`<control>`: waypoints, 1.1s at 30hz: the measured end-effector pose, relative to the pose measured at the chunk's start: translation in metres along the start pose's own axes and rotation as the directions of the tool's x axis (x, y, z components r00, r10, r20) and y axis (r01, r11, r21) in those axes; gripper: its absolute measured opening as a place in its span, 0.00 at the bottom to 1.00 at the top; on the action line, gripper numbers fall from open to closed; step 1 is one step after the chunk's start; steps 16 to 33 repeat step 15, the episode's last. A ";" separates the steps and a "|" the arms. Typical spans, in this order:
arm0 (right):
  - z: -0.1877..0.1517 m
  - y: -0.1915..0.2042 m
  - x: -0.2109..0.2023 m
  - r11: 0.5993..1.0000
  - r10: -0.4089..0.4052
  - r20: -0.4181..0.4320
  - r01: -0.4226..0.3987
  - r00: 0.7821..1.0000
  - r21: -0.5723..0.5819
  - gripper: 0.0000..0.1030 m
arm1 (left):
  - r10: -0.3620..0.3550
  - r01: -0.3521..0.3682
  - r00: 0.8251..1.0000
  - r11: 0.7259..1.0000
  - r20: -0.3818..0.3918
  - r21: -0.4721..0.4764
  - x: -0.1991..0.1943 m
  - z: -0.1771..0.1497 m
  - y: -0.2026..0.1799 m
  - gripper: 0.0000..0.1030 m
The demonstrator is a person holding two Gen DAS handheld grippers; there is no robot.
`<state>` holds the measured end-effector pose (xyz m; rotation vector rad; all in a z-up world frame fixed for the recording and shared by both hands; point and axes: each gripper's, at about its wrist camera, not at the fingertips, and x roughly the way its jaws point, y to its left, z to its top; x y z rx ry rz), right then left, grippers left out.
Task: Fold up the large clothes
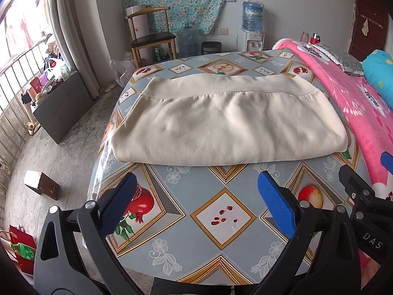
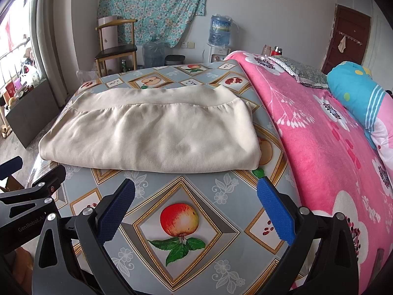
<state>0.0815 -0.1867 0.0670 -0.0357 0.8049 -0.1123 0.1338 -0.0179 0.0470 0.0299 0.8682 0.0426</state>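
Here we hold both the left gripper (image 1: 196, 205) and right gripper (image 2: 196, 205) wide open, short of the folded garment (image 1: 228, 125). A pink blanket (image 2: 319, 147) crowds its right, with a chair (image 1: 152, 39) and water dispenser (image 1: 251, 32) beyond.

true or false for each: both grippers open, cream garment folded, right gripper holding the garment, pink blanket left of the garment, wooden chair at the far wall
1. Both the left gripper and the right gripper are open. True.
2. The cream garment lies folded on the fruit-print tablecloth. True.
3. The right gripper holds the garment. False: it is empty, short of the near edge.
4. The pink blanket lies left of the garment. False: it is to the right.
5. A wooden chair stands by the far wall. True.
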 end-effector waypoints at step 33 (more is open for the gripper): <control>0.000 -0.005 0.000 1.000 -0.004 -0.003 0.003 1.000 -0.001 0.94 | 0.000 0.000 1.000 1.000 0.000 -0.001 0.000 -0.001 -0.001 0.92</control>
